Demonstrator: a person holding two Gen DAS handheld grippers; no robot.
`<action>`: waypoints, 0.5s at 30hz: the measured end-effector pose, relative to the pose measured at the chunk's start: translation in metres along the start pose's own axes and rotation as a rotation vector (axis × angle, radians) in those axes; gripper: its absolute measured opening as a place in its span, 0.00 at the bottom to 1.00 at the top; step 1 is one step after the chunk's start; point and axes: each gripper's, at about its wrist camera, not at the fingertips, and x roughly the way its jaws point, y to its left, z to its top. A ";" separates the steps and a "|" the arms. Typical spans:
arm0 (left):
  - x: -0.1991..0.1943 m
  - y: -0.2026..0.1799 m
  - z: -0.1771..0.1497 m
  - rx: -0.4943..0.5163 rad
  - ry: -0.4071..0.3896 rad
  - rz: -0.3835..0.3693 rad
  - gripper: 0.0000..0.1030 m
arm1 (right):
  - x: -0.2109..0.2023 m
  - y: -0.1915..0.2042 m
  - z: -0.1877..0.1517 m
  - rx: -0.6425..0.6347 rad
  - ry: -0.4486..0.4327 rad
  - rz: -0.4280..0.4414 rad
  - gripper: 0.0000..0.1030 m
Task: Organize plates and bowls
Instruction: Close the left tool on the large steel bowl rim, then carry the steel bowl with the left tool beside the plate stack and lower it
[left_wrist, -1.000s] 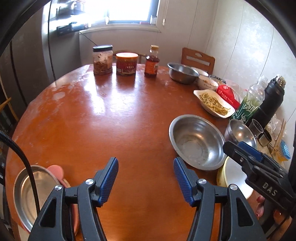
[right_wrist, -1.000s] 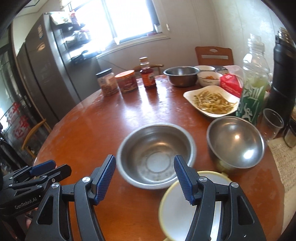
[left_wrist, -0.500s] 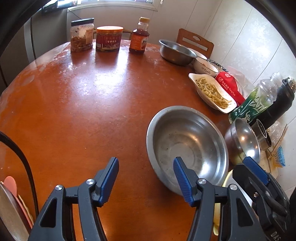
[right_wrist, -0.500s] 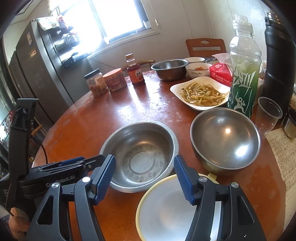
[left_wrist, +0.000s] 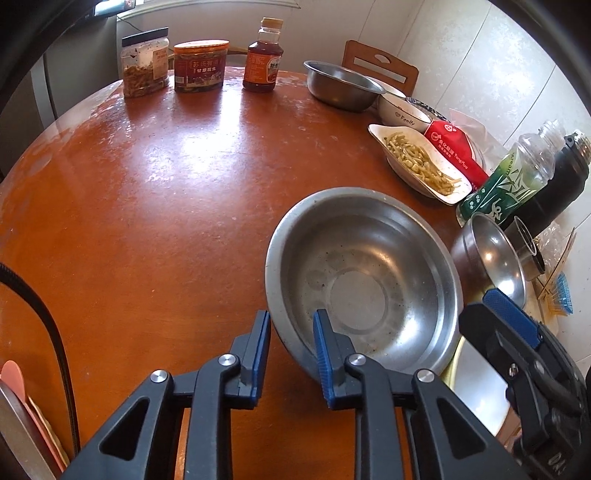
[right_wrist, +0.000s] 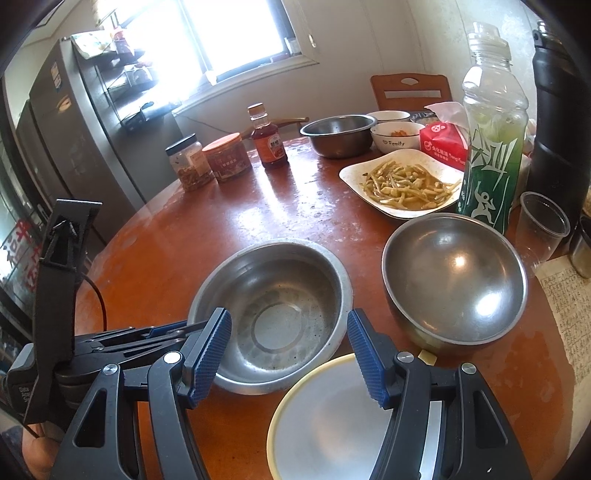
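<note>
Steel rim first: my left hand-held gripper (left_wrist: 291, 345) has just been closing and now pinches the near edge of the wide steel bowl (left_wrist: 364, 284), one pad inside and one outside, since a thin rim is the only purchase on it. That bowl sits on the tabletop (left_wrist: 155, 206) near its edge. My right hand-held gripper (right_wrist: 290, 350) hangs released over the yellow-rimmed plate (right_wrist: 325, 410), holding nothing.
</note>
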 end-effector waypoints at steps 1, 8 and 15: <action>-0.002 0.002 -0.002 0.001 -0.001 0.008 0.24 | 0.002 0.000 0.001 -0.001 0.004 -0.002 0.65; -0.018 0.025 -0.017 -0.025 -0.005 0.023 0.24 | 0.020 0.013 0.009 -0.072 0.022 -0.019 0.58; -0.033 0.041 -0.036 -0.040 -0.015 0.031 0.24 | 0.044 0.037 -0.001 -0.174 0.102 -0.018 0.38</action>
